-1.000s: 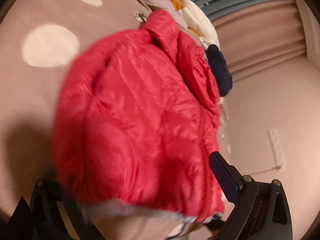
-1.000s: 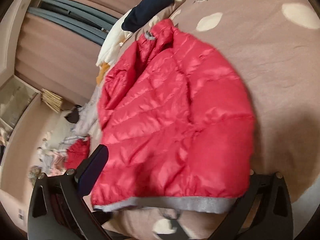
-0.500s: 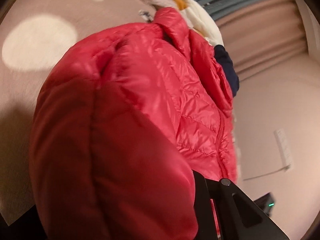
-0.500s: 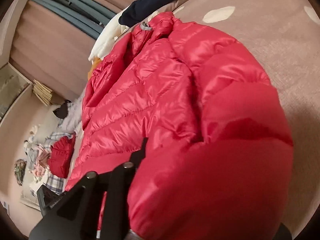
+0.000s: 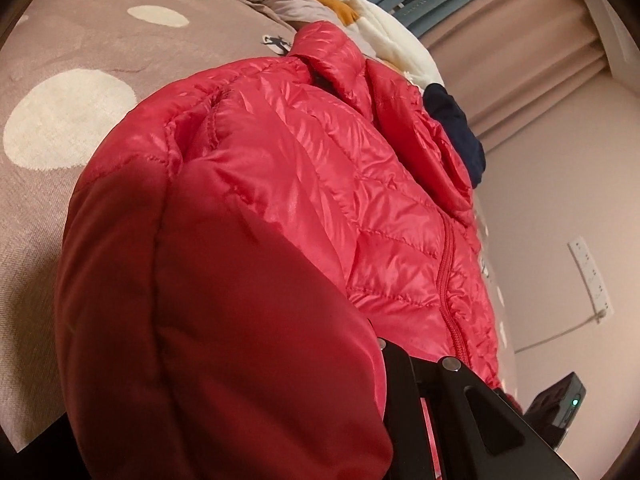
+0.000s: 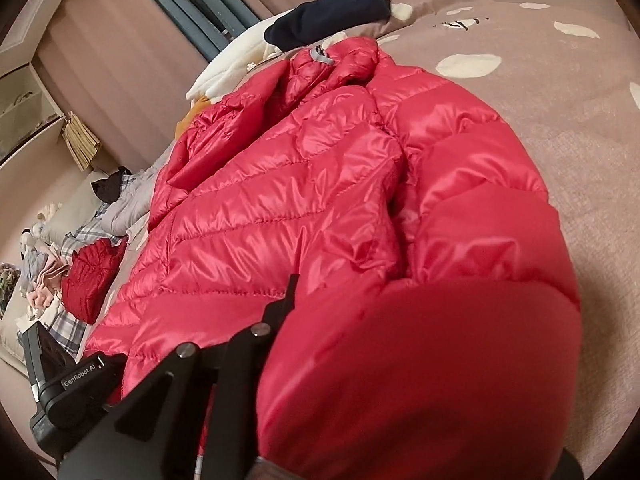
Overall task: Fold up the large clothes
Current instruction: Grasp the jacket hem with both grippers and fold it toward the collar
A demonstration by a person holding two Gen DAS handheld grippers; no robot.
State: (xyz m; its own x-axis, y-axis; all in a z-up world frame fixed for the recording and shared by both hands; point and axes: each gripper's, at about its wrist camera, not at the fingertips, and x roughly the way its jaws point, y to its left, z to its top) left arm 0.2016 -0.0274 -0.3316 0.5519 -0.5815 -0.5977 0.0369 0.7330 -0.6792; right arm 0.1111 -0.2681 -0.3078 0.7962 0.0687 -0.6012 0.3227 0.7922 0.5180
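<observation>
Since one second ago, the lower part of the red puffer jacket (image 5: 304, 216) has been carried up and over toward the collar; half a second ago the fold was already bulging close to both lenses, and it is now filling the near half of each view.

Jacket position: it is lying on the dotted bedspread (image 5: 72, 184), collar (image 5: 328, 52) pointing toward the far pile of clothes, zipper (image 5: 448, 280) facing up. In the right wrist view the same jacket (image 6: 320, 200) is spreading across the dotted bedspread (image 6: 580, 128), with a grey hanging loop (image 6: 322, 54) showing at the collar.

Left gripper (image 5: 404, 384): one black finger (image 5: 448, 400) is showing at the lower right, lying against the underside of the raised fold. The other finger is sitting hidden behind red fabric, so I cannot tell whether the jaws are clamped on the jacket or parted.

Right gripper (image 6: 276, 360): one black finger (image 6: 224, 384) is showing at the lower left, pressed against the raised fold. The second finger is covered by the fabric, so the jaw state cannot be read here either.

Surroundings: a navy garment (image 6: 332, 8) and a white garment (image 6: 228, 72) are lying just beyond the collar. A second red padded item (image 6: 90, 276) is resting well apart, on checked fabric at the left. Curtains (image 5: 520, 28) are hanging behind the bed, and a power strip (image 5: 590, 276) is lying on the floor
</observation>
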